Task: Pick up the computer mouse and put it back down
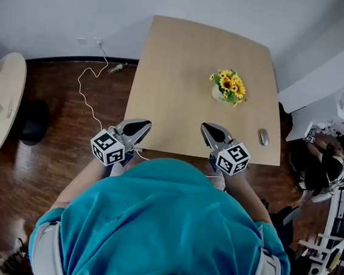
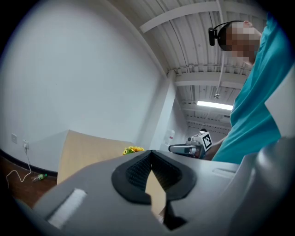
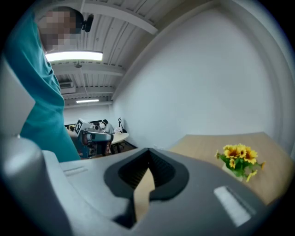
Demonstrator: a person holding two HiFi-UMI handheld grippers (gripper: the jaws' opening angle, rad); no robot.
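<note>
Bench [image 1: 185, 74]: pale wood, seen from above. Left hand-held gripper [image 1: 144, 125] and right hand-held gripper [image 1: 206, 127]: both at the near edge, jaws closed, nothing held. Flowers [image 1: 228, 86]: at 12 o'clock from the right one. Mouse [image 1: 264, 137]: on the bench near its 4 o'clock corner, at 3 o'clock from the right hand-held gripper, judged the nearer; long axis runs 12 to 6.

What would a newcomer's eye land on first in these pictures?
The yellow sunflowers stand out most, right of the middle of the pale wooden table. Next come the left gripper and right gripper with their marker cubes, both shut and empty, at the table's near edge. A grey computer mouse lies by the near right corner.
</note>
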